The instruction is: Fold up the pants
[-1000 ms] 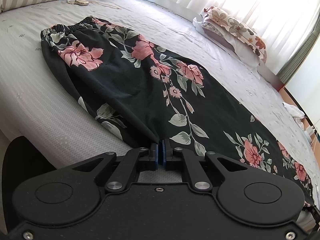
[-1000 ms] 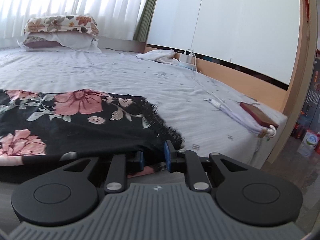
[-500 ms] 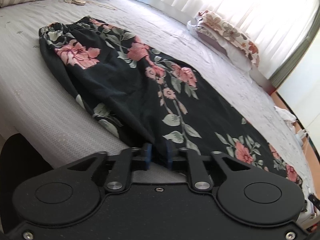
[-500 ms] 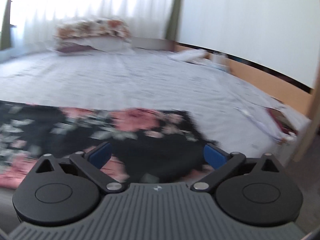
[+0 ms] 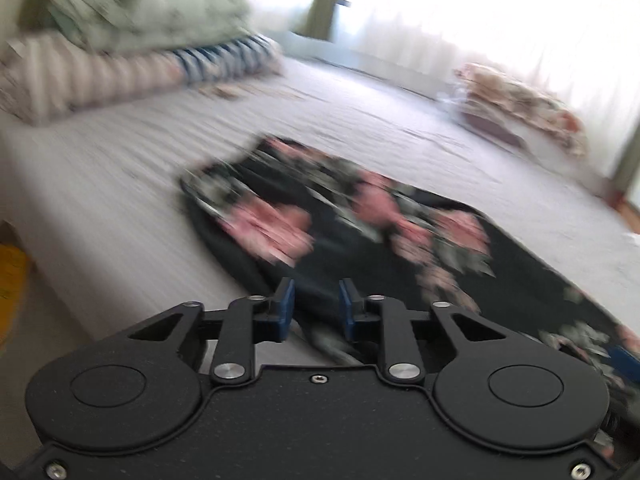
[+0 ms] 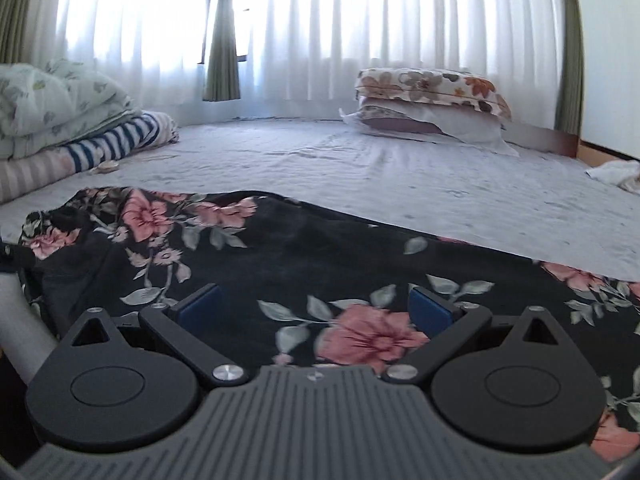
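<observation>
1. My left hand-held gripper has its blue pads a narrow gap apart. Dark cloth of the pants shows in that gap, but the pads do not look pressed on it, and this view is too blurred to tell whether they touch it.
2. My right hand-held gripper is spread wide, its two blue pads far apart, with nothing clamped between them. It hovers low over the pants, above a pink flower in the print.
3. The pants are black with pink flowers and grey-green leaves. They lie spread along the near edge of the bed, stretching from the left side toward the right.
4. In the right wrist view the bunched end of the pants sits toward the bed's left edge, and the rest runs out of view past the right side.
5. A floral pillow is stacked on a white one at the far right corner of the bed, well apart from the pants.
6. Folded bedding, pale green on top with striped pieces beneath, is piled at the far left corner.
7. White curtains hang behind the bed's far edge, brightly lit.
</observation>
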A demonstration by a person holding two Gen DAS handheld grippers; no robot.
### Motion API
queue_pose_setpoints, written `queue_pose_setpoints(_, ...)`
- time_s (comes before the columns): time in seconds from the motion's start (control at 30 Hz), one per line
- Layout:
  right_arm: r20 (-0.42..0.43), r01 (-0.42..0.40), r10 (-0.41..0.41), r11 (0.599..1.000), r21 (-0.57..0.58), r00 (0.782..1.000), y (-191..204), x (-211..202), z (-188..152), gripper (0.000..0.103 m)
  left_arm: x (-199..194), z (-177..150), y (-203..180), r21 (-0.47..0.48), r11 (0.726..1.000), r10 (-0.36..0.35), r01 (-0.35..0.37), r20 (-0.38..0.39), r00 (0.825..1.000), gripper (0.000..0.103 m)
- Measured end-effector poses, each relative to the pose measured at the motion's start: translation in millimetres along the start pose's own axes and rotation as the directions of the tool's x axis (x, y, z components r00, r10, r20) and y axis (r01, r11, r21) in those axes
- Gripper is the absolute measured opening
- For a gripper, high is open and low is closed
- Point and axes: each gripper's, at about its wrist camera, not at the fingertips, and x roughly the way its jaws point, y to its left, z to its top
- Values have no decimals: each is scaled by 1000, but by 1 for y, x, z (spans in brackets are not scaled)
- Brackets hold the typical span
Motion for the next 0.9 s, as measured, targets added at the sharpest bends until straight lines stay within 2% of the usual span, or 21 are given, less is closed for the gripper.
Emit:
queue_pose_setpoints(0.13, -26, -27, 24, 991, -128, 999, 48, 12, -13, 103, 23, 20, 27, -90, 995, -31, 31, 5, 1000, 23)
queue_pose_setpoints(0.23, -20, -33, 31, 988, -151, 999, 63, 9, -22, 103, 40, 31, 39, -107, 990, -94, 96, 23, 995, 23)
queue_pose_setpoints(0.27, -24, -43, 40, 988, -147, 999, 66, 9, -22, 103, 48, 33, 41, -108, 991, -82, 83, 9, 997, 23)
queue_pose_setpoints(0.33, -37, -71, 66, 989, -132, 997, 68, 7, -22, 103, 62, 35, 43, -71, 997, 20, -22, -35, 999, 23)
queue_pose_setpoints(0.4, -47, -99, 94, 988, -121, 994, 69, 8, -20, 103, 72, 32, 49, -35, 992, 119, -122, -71, 990, 23)
queue_pose_setpoints(0.5, -54, -128, 123, 986, -110, 991, 70, 9, -21, 103, 73, 28, 61, -19, 987, 159, -161, -79, 984, 18)
queue_pose_setpoints(0.6, -55, -144, 139, 985, -94, 989, 69, 11, -23, 103, 71, 32, 63, 14, 976, 220, -219, -64, 973, 18)
queue_pose_setpoints(0.63, -55, -148, 143, 985, -90, 988, 68, 11, -23, 103, 69, 34, 65, -3, 976, 217, -217, -57, 975, 20)
queue_pose_setpoints(0.7, -55, -152, 148, 984, -88, 987, 67, 12, -23, 103, 64, 41, 70, -72, 983, 165, -167, -37, 986, 24)
queue_pose_setpoints(0.77, -55, -152, 148, 984, -88, 988, 67, 12, -23, 103, 61, 46, 72, -125, 987, 105, -105, -8, 994, 36)
queue_pose_setpoints(0.83, -55, -153, 148, 984, -88, 987, 67, 12, -23, 103, 64, 49, 70, -138, 989, 59, -56, 16, 998, 42)
queue_pose_setpoints(0.9, -57, -155, 150, 984, -87, 987, 67, 13, -23, 103, 73, 51, 66, -127, 990, 61, -58, 21, 998, 45)
